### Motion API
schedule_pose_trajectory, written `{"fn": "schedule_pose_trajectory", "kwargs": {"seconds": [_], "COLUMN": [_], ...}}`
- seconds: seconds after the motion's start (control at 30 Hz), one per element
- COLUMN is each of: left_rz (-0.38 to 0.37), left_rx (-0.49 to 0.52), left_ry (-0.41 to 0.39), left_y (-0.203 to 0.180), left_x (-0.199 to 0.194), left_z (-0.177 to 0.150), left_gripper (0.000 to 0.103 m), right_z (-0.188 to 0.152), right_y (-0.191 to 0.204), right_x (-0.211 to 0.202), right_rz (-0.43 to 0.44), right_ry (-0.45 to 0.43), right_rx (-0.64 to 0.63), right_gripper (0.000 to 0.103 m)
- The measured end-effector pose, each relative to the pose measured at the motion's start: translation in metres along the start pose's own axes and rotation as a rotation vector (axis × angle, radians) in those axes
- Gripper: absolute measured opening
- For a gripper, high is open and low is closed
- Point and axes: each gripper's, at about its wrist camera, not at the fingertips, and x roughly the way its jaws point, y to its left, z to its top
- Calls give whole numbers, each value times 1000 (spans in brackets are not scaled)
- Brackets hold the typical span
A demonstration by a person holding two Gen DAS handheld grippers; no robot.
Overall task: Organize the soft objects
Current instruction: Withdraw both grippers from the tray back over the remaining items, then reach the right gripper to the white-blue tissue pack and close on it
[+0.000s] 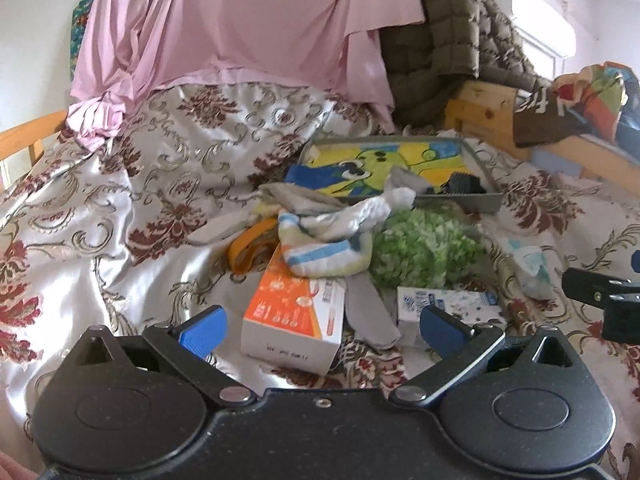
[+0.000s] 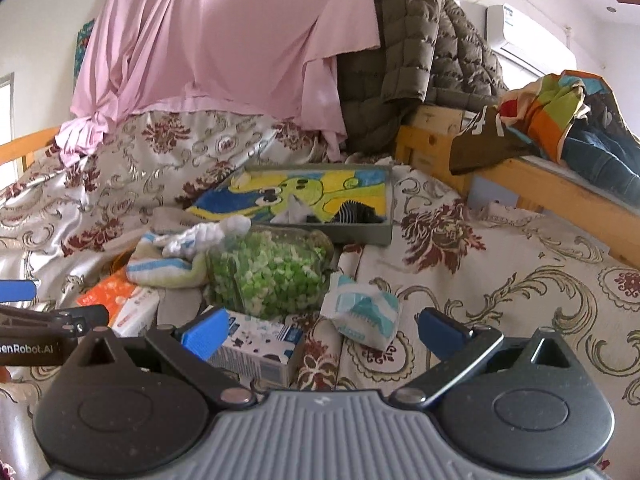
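A pile of soft things lies on the floral bedspread [image 1: 100, 208]. A white, blue and yellow striped sock [image 1: 328, 248] [image 2: 168, 268] rests on an orange-and-white box [image 1: 292, 312]. A grey sock [image 1: 368, 312] lies beside the box. A green pompom bag [image 1: 420, 248] [image 2: 272, 276] sits in the middle. A folded white-teal tissue pack [image 2: 362, 312] lies right of it. A grey tray [image 1: 486, 200] [image 2: 360, 236] lined with a cartoon cloth stands behind. My left gripper [image 1: 320, 328] is open over the orange box. My right gripper [image 2: 320, 332] is open near the tissue pack.
A small blue-white carton [image 1: 452, 304] [image 2: 256, 344] lies near both grippers. An orange strap [image 1: 248, 248] lies left of the sock. A pink sheet [image 1: 224, 28], an olive quilted jacket [image 2: 420, 52] and a wooden bed rail [image 2: 560, 192] with clothes are behind.
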Motion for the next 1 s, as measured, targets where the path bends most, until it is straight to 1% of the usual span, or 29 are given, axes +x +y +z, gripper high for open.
{"fn": "schedule_pose_trajectory", "kwargs": {"seconds": [0.2,0.47,1.0], "left_rz": [20,22,12], "left_rx": [-20,-22,1], "left_ry": [37,40,-27], "left_y": [4,4,-6], "left_x": [5,6,10], "left_z": [0,0,1], "left_gripper": [102,102,102], "right_z": [-3,-3,-1], "right_y": [1,2,4], "right_x": [7,12,21], "right_rz": [1,0,20], "right_ry": [39,63,59], "right_rx": [-5,-14,-3], "right_gripper": [103,103,103]}}
